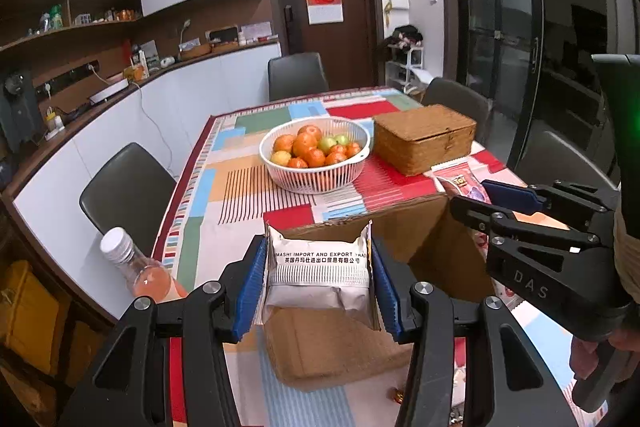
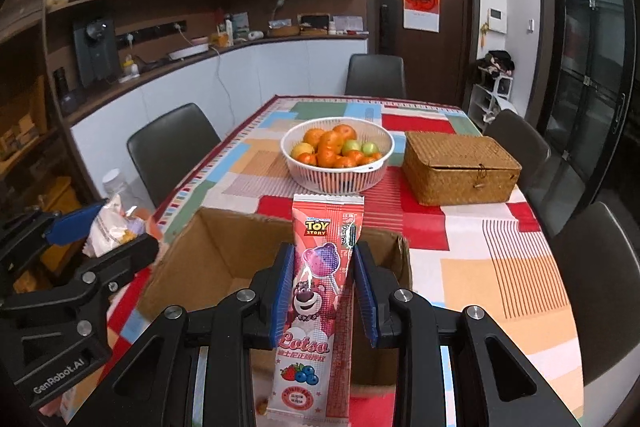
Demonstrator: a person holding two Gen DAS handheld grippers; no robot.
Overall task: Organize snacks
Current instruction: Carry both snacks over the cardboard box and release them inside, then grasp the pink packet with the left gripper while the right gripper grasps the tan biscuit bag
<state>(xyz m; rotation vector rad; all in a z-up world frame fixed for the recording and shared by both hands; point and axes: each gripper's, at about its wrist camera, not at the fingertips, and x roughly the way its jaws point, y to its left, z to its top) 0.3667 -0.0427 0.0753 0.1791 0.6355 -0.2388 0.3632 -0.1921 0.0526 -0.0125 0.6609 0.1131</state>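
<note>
Nearest the left wrist camera, the left gripper [image 1: 320, 279] is clamped by its blue pads on a silver foil snack packet [image 1: 320, 277], jaws a moderate width apart with the packet filling the gap; nearest the right wrist camera, the right gripper [image 2: 324, 291] is closed narrowly on a pink Lotso lollipop wrapper [image 2: 316, 291]. Going by size, the table with its patchwork tablecloth [image 2: 480, 239] carries everything; on it sits the open cardboard box [image 2: 224, 259], just below and ahead of both grippers, then the lidded woven basket [image 2: 460, 167], the white fruit bowl [image 2: 308, 171] of oranges and green fruit, and, at the table's left edge, a capped bottle of pink drink [image 1: 148, 279]. Both snacks hang in the air over the box mouth, neither yet inside. The foil packet stands with its crimped top edge up and its printed back toward the camera; its long axis is hard to judge, as the lower part is folded. The lollipop wrapper's long axis runs along the gripper's fingers, its Toy Story end pointing away toward the bowl. Risks, as I judge them: the slim wrapper is held only at its sides and could slide or pivot out; either packet could catch the box's raised flap and land outside it; the two grippers are near enough to knock together
</note>
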